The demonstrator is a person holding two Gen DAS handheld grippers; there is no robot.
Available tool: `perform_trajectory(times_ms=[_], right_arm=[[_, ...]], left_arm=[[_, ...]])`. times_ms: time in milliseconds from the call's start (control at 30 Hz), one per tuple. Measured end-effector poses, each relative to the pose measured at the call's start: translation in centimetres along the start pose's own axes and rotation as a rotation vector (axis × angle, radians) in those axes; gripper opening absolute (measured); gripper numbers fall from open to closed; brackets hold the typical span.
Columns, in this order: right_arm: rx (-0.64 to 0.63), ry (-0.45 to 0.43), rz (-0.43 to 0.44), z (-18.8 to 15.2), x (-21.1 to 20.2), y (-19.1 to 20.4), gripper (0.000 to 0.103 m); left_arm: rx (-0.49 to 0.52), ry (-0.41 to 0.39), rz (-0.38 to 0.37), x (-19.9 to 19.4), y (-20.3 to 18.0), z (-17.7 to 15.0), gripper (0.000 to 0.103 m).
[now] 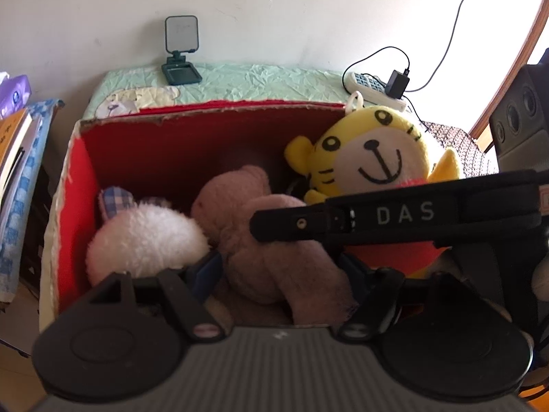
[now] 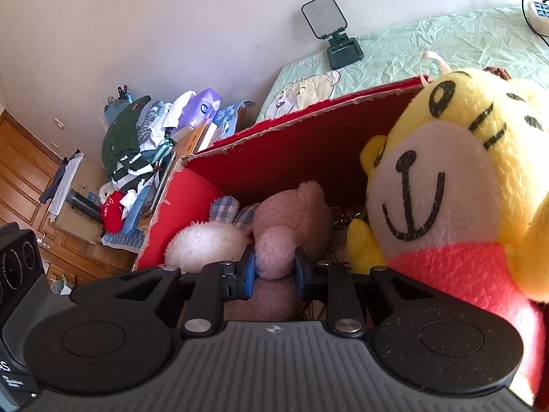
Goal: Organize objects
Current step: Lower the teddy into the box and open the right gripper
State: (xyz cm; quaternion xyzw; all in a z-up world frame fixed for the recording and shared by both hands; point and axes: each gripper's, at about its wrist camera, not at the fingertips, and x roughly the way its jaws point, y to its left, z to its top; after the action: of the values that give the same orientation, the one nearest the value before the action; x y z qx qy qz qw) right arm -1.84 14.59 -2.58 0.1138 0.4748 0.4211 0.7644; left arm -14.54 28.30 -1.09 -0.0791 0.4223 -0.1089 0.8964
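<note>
Inside the red box [image 1: 82, 185], left wrist view, the pink bear [image 1: 274, 240] lies centre between the left gripper [image 1: 281, 267]'s open fingers. Right wrist view: right gripper [image 2: 272, 271] pinches its limb; yellow tiger [image 2: 446, 189] at three o'clock. Soft, light; grip a limb.

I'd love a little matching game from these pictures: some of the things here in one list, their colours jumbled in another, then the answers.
Things:
1. tiger toy
2. bear
3. box
4. stand

Colours:
a. red
b. dark green
c. yellow
d. dusty pink

Pairs: 1-c, 2-d, 3-a, 4-b
</note>
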Motion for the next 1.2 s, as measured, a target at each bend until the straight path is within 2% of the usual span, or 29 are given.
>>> perform_trajectory(times_ms=[133, 367, 433, 500, 733, 833, 867, 900, 967, 1033, 1133, 1200], right_arm=[[0.011, -0.010, -0.005, -0.2, -0.7, 0.0, 0.027], [0.024, -0.028, 0.004, -0.5, -3.0, -0.4, 0.027], [0.009, -0.020, -0.025, -0.7, -3.4, -0.2, 0.022], [0.008, -0.004, -0.049, -0.8, -3.3, -0.1, 0.009], [-0.025, 0.031, -0.082, -0.9, -1.4, 0.3, 0.003], [-0.020, 0.014, -0.110, -0.8, -1.5, 0.3, 0.004], [-0.004, 0.003, -0.090, -0.8, -1.9, 0.1, 0.007], [0.012, -0.006, -0.068, -0.8, -2.3, -0.1, 0.014], [0.020, -0.022, -0.037, -0.8, -3.2, -0.2, 0.018], [0.007, -0.015, -0.022, -0.7, -3.6, -0.1, 0.022], [-0.034, 0.019, -0.047, -0.7, -3.4, 0.6, 0.022], [-0.062, 0.038, -0.076, -0.9, -2.8, 1.0, 0.018]], left_arm=[[0.023, 0.018, 0.030, 0.3, -0.4, 0.2, 0.080], [0.036, 0.016, 0.047, -0.1, -0.7, 0.4, 0.078], [0.044, 0.013, 0.060, -0.4, -0.8, 0.5, 0.078], [0.054, 0.009, 0.071, -0.7, -0.9, 0.5, 0.077], [0.052, 0.044, 0.083, -0.2, -1.1, 0.4, 0.076], [0.034, 0.062, 0.073, 0.3, -1.0, 0.5, 0.079], [0.026, 0.061, 0.065, 0.2, -0.9, 0.5, 0.077], [0.019, 0.051, 0.055, -0.1, -0.9, 0.4, 0.076], [0.012, 0.023, 0.030, -0.9, -1.0, 0.2, 0.080], [0.026, 0.008, 0.041, -1.4, -1.3, 0.2, 0.081], [0.036, 0.002, 0.050, -2.0, -1.4, 0.2, 0.080], [0.034, 0.011, 0.066, -2.0, -1.4, 0.1, 0.078]])
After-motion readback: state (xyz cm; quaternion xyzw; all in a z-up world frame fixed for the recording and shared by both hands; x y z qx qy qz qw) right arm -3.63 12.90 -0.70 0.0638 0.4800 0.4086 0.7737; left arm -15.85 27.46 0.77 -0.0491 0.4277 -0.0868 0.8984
